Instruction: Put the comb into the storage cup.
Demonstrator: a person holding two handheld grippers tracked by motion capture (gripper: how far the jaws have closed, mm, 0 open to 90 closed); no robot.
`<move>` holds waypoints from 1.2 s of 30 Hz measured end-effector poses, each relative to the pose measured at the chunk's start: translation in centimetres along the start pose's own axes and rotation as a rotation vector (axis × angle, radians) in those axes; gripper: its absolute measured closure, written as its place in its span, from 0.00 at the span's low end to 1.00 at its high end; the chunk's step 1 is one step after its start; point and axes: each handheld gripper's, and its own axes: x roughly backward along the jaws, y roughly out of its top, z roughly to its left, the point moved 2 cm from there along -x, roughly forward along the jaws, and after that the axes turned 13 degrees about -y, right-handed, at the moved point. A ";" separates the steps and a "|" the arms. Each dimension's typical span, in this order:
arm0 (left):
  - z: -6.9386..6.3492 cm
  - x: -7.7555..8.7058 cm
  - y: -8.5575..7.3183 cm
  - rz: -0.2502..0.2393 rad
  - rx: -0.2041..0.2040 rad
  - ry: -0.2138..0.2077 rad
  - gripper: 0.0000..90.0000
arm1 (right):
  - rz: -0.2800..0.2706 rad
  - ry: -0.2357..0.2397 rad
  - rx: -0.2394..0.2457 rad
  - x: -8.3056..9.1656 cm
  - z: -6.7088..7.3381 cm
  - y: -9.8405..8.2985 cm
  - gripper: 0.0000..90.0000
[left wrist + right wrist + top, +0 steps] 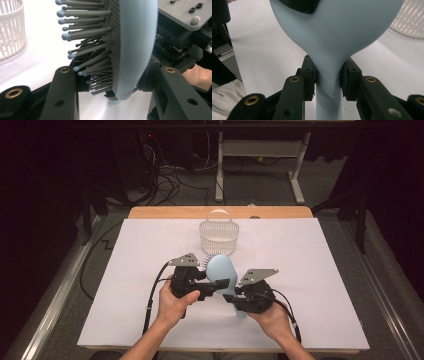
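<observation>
Both hand-held grippers meet low over the white surface (150, 270), sharing a pale blue hairbrush (222, 270). Right gripper (328, 75) fingers pinch its handle neck; left gripper (110, 82) fingers are clamped across the bristled head. Beyond stands a white basket (219, 236)

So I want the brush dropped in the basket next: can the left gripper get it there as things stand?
Probably yes. The left gripper grips the brush head, and the basket sits just beyond with bare table between, but the right gripper on the handle must release first.
</observation>
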 end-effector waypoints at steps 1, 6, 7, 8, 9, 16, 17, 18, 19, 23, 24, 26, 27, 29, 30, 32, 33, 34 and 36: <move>-0.1 0.0 0.1 -0.001 -0.006 -0.002 0.60 | -0.004 0.004 -0.014 0.1 -0.1 0.0 0.76; -0.2 -0.1 0.3 -0.001 -0.013 0.003 0.60 | -0.024 0.016 -0.048 0.5 -0.4 -0.2 0.70; -0.2 0.0 0.3 -0.004 -0.013 0.004 0.60 | -0.028 0.020 -0.058 0.5 -0.4 -0.2 0.68; -0.2 0.1 0.3 -0.008 -0.014 0.006 0.60 | -0.035 0.022 -0.064 0.5 -0.4 -0.1 0.66; -0.2 0.2 0.4 -0.009 -0.016 0.010 0.60 | -0.041 0.017 -0.062 0.5 -0.5 -0.1 0.64; 0.1 1.1 0.5 -0.019 -0.015 0.028 0.60 | -0.098 -0.008 -0.112 0.9 -1.2 -0.3 0.47; 0.1 1.3 0.5 -0.023 -0.015 0.034 0.60 | -0.101 -0.006 -0.117 1.0 -1.3 -0.3 0.46; 0.1 1.4 0.6 -0.026 -0.015 0.040 0.60 | -0.107 -0.005 -0.125 1.2 -1.5 -0.5 0.44; 0.1 1.4 0.6 -0.028 -0.015 0.043 0.60 | -0.109 -0.009 -0.130 1.3 -1.7 -0.6 0.44; -0.1 1.6 0.6 -0.035 -0.021 0.051 0.60 | -0.123 -0.046 -0.113 1.8 -2.1 -1.1 0.41; -0.1 1.7 0.6 -0.035 -0.022 0.053 0.60 | -0.141 -0.069 -0.095 2.1 -2.2 -1.3 0.41; -0.2 1.7 0.7 -0.032 -0.025 0.058 0.60 | -0.164 -0.095 -0.087 2.6 -2.4 -1.5 0.39; -0.2 1.8 0.7 -0.031 -0.026 0.062 0.60 | -0.174 -0.103 -0.082 2.7 -2.5 -1.6 0.39; -0.2 1.9 0.8 -0.034 -0.029 0.070 0.60 | -0.191 -0.122 -0.080 3.1 -2.9 -1.9 0.38; -0.2 1.9 0.8 -0.037 -0.030 0.072 0.60 | -0.196 -0.129 -0.079 3.3 -3.1 -2.0 0.37; -0.1 2.0 0.8 -0.039 -0.029 0.077 0.60 | -0.202 -0.142 -0.088 3.7 -3.6 -2.4 0.37; -0.1 2.0 0.8 -0.038 -0.030 0.078 0.60 | -0.209 -0.154 -0.098 3.9 -3.9 -2.6 0.37; -0.1 2.0 0.8 -0.036 -0.029 0.080 0.60 | -0.212 -0.164 -0.104 4.1 -4.1 -2.8 0.37; -0.1 2.0 0.8 -0.034 -0.029 0.081 0.60 | -0.232 -0.184 -0.123 4.5 -4.7 -3.3 0.36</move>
